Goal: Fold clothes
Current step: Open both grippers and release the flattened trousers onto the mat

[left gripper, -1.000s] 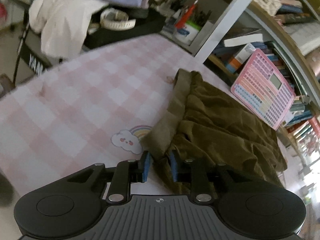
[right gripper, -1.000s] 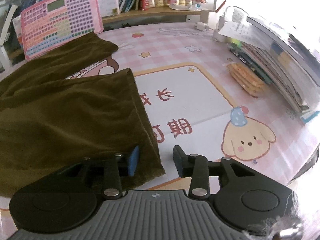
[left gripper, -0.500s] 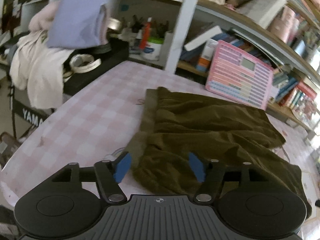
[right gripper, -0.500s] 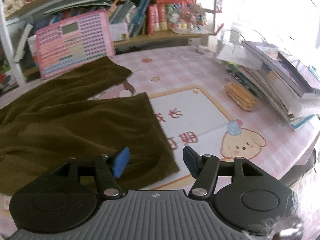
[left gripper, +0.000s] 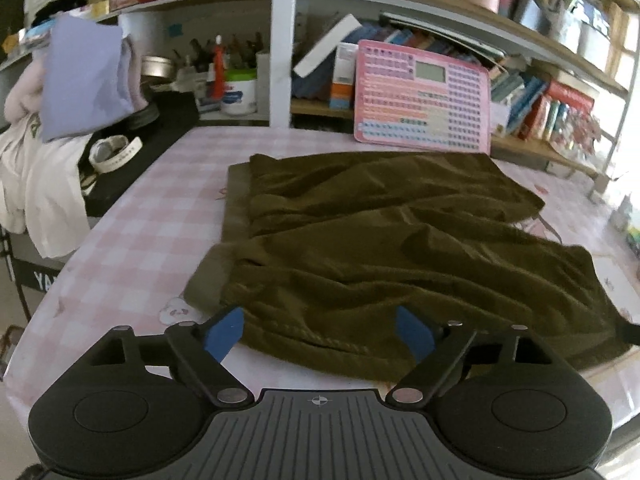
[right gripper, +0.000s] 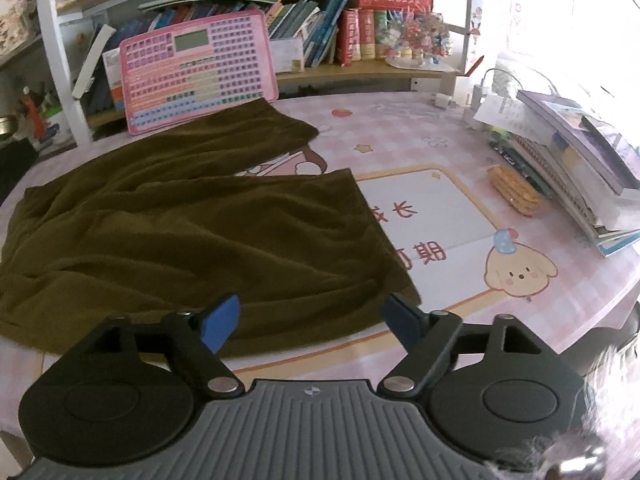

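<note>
Lying spread across the pink-checked tabletop (left gripper: 136, 240) is a pair of olive-green shorts (left gripper: 380, 240), rumpled, with the waistband at the left end and the two legs running off to the right. In the right wrist view the same shorts (right gripper: 192, 236) show their two leg ends apart: the far leg reaches toward the shelves, the near leg ends beside a white panel with red characters printed on the table cover.

The left gripper (left gripper: 319, 334) hangs just above the near edge of the shorts by the waistband corner. Its jaws have just been opening and now stand wide; the blue fingers (left gripper: 222, 334) press on nothing, and the cloth lies loose on the tabletop below and between them. The right gripper (right gripper: 310, 322) hangs over the hem of the near leg. Its jaws have likewise just been opening and stand wide, with the blue fingers (right gripper: 220, 322) clear of the fabric, so neither gripper has hold of anything.

Behind the shorts a pink keyboard toy (left gripper: 422, 98) with a small grey screen leans against the shelf unit, its lower edge just beside the far leg. Books (right gripper: 320, 28) fill the shelves behind it. At the right end of the tabletop a stack of books (right gripper: 580, 164) lies slanted, with a yellow packet (right gripper: 514, 190) just beside it. Off the left end, pale clothes (left gripper: 36, 168) hang over a dark stand.
</note>
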`<state>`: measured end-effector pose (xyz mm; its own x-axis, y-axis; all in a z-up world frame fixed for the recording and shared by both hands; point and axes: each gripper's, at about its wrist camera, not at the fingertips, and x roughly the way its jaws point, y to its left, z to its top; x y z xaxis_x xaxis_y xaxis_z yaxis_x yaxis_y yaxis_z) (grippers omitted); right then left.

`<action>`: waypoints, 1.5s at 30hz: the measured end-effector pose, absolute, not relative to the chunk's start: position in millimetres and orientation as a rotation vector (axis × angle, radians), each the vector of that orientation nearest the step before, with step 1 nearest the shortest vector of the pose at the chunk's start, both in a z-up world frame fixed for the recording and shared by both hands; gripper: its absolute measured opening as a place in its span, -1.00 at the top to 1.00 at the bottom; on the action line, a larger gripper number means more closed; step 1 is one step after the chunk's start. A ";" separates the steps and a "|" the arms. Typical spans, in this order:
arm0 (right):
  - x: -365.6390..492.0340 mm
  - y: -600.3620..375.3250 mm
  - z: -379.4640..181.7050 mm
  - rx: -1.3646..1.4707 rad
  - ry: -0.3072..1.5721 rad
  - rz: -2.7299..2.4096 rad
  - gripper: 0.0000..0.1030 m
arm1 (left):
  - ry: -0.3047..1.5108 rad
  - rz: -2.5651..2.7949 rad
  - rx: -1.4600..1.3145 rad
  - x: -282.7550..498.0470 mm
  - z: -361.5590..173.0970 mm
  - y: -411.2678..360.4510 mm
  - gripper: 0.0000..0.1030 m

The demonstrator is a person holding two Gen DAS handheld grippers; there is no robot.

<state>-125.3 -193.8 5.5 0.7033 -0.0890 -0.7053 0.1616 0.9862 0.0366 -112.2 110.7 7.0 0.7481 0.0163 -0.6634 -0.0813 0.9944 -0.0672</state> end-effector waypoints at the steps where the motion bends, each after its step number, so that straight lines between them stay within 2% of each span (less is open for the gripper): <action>1: -125.9 -191.9 5.4 0.094 0.779 -0.140 -0.60 | 0.726 0.049 -0.090 -113.4 6.6 108.7 -0.71; 12: -134.0 -166.8 3.2 0.037 0.785 -0.127 -0.75 | 0.725 0.001 -0.007 -123.7 5.0 93.9 -0.82; 45: -109.7 -157.9 -5.1 -0.013 0.838 -0.074 -0.77 | 0.801 0.046 -0.036 -101.8 -8.0 94.7 -0.83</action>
